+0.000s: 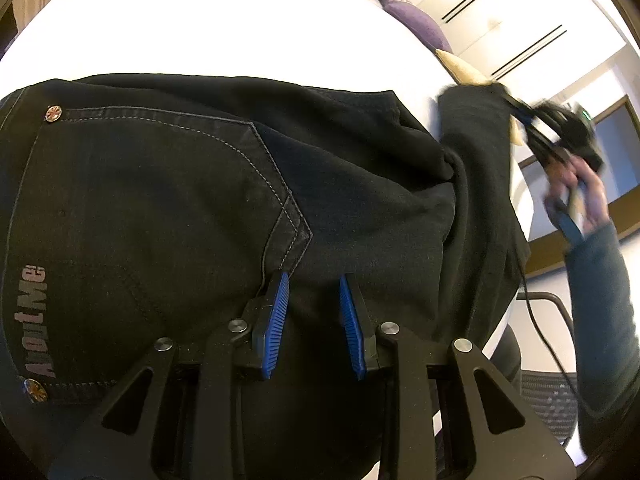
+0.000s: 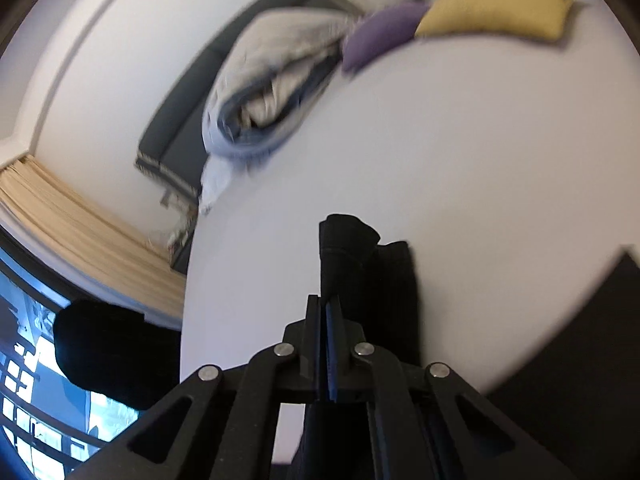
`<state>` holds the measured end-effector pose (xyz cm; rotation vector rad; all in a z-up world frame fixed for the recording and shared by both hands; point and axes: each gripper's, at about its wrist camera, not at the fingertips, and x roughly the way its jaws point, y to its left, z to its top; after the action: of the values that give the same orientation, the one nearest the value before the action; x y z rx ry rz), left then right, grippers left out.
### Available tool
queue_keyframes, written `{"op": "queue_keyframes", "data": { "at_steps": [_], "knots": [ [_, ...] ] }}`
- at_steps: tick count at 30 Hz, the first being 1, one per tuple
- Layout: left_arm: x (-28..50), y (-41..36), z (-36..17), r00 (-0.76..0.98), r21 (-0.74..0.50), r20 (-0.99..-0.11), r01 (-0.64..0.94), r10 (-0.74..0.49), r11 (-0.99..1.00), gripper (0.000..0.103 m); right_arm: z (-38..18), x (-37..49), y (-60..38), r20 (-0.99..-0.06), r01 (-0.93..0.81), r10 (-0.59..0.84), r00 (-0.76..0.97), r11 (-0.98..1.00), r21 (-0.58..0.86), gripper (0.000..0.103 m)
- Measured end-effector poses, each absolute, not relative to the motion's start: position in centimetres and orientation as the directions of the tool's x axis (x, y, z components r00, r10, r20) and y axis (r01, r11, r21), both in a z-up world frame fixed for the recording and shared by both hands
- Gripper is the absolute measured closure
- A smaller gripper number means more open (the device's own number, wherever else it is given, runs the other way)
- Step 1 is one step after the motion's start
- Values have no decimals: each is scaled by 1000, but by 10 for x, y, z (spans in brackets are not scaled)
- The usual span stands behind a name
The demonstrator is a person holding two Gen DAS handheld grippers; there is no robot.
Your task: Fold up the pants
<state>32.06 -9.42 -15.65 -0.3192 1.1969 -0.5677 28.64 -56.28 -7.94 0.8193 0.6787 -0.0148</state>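
Black pants (image 1: pixel 168 200) lie on a white bed (image 1: pixel 200 28), back pocket up with an "AboutMe" print. My left gripper (image 1: pixel 313 284) is open, its blue pads (image 1: pixel 276 320) just above the seat of the pants, holding nothing. My right gripper (image 2: pixel 328 304) is shut on the hem of a pant leg (image 2: pixel 352 256) and holds it lifted above the bed. In the left wrist view the right gripper (image 1: pixel 524 124) is at the far right, pulling the leg (image 1: pixel 476 184) up.
A purple pillow (image 2: pixel 380 32), a yellow pillow (image 2: pixel 496 8) and a bundled grey blanket (image 2: pixel 272 80) lie at the far end of the bed (image 2: pixel 460 160). A mesh chair (image 1: pixel 548 400) stands beside the bed. Beige curtains (image 2: pixel 80 224) hang by a window.
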Motion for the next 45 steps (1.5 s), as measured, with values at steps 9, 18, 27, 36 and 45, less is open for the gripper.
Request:
{"op": "queue_keyframes", "data": {
  "at_steps": [9, 18, 27, 36, 45],
  "knots": [
    [317, -95, -155, 254, -512, -793, 216, -554, 831, 77, -96, 134, -627, -513, 427, 34, 858, 509, 748, 100],
    [314, -89, -155, 249, -524, -796, 172, -551, 834, 77, -175, 56, -660, -599, 589, -72, 798, 304, 748, 100],
    [312, -83, -153, 256, -498, -810, 174, -527, 850, 77, -188, 60, -673, -465, 445, 25, 885, 243, 862, 77],
    [307, -88, -149, 263, -457, -828, 191, -494, 869, 77, -192, 95, -684, -499, 470, 69, 864, 251, 846, 80],
    [304, -94, -141, 270, -440, -836, 189, -478, 878, 75, -187, 87, -682, -513, 498, -19, 858, 273, 823, 96]
  ]
}}
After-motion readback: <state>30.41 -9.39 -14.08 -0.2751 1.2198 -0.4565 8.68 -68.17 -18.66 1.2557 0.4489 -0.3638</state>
